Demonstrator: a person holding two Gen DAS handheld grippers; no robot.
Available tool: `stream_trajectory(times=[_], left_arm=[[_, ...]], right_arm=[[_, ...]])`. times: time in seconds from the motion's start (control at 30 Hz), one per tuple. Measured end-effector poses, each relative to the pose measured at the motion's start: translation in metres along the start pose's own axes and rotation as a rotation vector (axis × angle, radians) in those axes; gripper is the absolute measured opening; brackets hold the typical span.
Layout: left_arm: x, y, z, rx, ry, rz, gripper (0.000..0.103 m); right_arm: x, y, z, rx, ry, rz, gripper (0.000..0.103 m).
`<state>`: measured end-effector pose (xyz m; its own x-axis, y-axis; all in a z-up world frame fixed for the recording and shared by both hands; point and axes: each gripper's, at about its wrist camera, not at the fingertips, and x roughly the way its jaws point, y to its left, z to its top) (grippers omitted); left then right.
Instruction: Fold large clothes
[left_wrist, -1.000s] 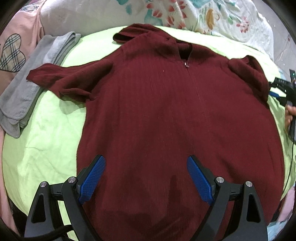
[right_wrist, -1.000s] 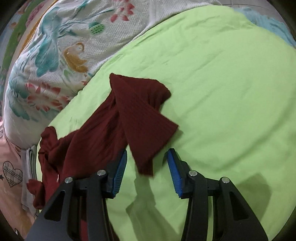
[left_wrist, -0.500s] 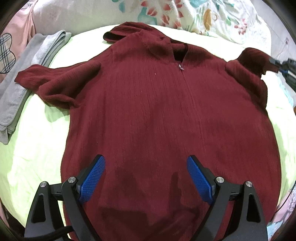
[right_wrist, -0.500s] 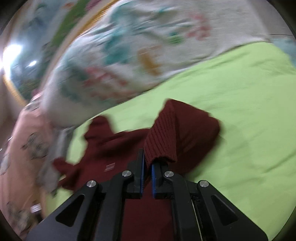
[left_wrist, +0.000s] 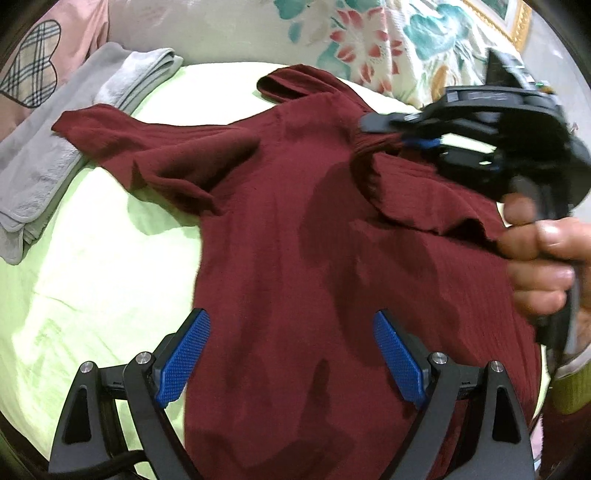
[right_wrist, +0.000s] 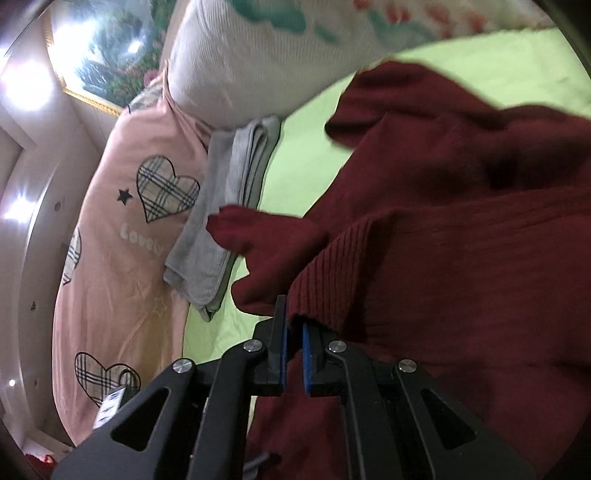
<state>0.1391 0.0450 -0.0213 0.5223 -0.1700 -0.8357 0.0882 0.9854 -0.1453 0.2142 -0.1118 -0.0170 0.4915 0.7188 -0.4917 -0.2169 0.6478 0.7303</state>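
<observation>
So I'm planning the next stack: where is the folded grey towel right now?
The grey towel lies at the left edge of the green sheet in the left wrist view, beside the pink heart-print bedding, under the maroon sweater's sleeve cuff.

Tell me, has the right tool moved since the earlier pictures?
Yes. In the left wrist view the right tool, shut on the dark red knitted sweater's sleeve cuff, has come from the green bedsheet's right edge inward over the sweater's chest.
</observation>
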Motion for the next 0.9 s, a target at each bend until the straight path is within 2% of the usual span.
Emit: stream_trajectory(times=[0.13, 0.23, 0.27, 0.33, 0.43, 0.5, 0.63, 0.7, 0.77, 0.83, 0.87, 0.9], left_arm=[[0.005, 0.007, 0.004, -0.021, 0.006, -0.016, 0.091], [0.014, 0.008, 0.01, -0.035, 0.013, -0.038, 0.091], [0.017, 0.007, 0.012, -0.034, 0.015, -0.039, 0.091], [0.026, 0.005, 0.018, -0.035, 0.022, -0.038, 0.091], [0.046, 0.006, 0.037, -0.053, 0.027, -0.055, 0.091], [0.063, 0.01, 0.05, -0.073, 0.042, -0.058, 0.091], [0.099, 0.021, 0.075, -0.155, 0.096, -0.089, 0.091], [0.109, 0.026, 0.085, -0.197, 0.089, -0.098, 0.09], [0.11, 0.026, 0.091, -0.206, 0.046, -0.112, 0.07], [0.111, 0.021, 0.096, -0.179, 0.04, -0.103, 0.001], [0.111, 0.02, 0.098, -0.175, 0.049, -0.12, 0.004], [0.108, 0.021, 0.101, -0.185, 0.037, -0.155, 0.004]], right_arm=[[0.026, -0.006, 0.003, 0.028, 0.034, -0.001, 0.007], [0.034, -0.017, 0.003, 0.064, 0.056, 0.009, 0.013], [0.034, -0.022, 0.002, 0.086, 0.062, 0.002, 0.022], [0.026, -0.028, 0.0, 0.107, 0.055, 0.008, 0.035], [-0.01, -0.034, -0.006, 0.109, -0.02, 0.012, 0.035], [-0.04, -0.04, -0.015, 0.11, -0.081, -0.016, 0.035], [-0.118, -0.062, -0.05, 0.124, -0.241, -0.164, 0.035], [-0.157, -0.079, -0.069, 0.166, -0.324, -0.238, 0.035], [-0.192, -0.098, -0.086, 0.221, -0.401, -0.317, 0.035], [-0.217, -0.115, -0.095, 0.271, -0.449, -0.374, 0.035], [-0.232, -0.129, -0.097, 0.305, -0.463, -0.407, 0.035], [-0.239, -0.137, -0.097, 0.322, -0.468, -0.426, 0.035]])
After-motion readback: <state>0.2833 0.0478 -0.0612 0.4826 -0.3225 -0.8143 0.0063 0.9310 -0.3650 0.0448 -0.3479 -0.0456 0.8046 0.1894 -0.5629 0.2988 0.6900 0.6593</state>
